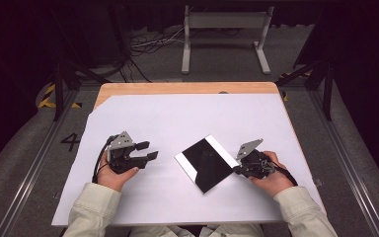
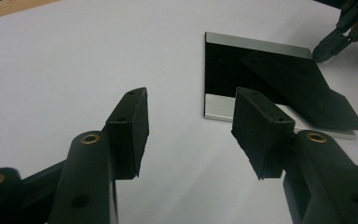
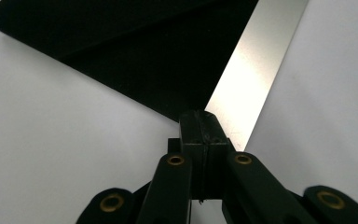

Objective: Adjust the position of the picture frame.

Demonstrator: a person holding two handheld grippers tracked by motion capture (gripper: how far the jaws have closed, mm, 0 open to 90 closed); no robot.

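A flat silver plate (image 1: 221,150) lies on the white sheet, turned like a diamond, and a black sheet (image 1: 205,165) covers most of it. In the left gripper view the black sheet (image 2: 303,93) sits skewed over the plate (image 2: 256,44). My right gripper (image 1: 237,170) is shut, with its tips (image 3: 199,116) at the black sheet's (image 3: 135,51) right corner beside the bare silver strip (image 3: 256,70). I cannot tell whether the corner is pinched. My left gripper (image 1: 149,150) stands open left of the plate, with nothing between its jaws (image 2: 191,95).
A large white paper sheet (image 1: 177,118) covers the wooden table (image 1: 177,88). Beyond the far edge, cables and a grey metal stand (image 1: 224,22) sit on the floor. Rails run along both sides of the table.
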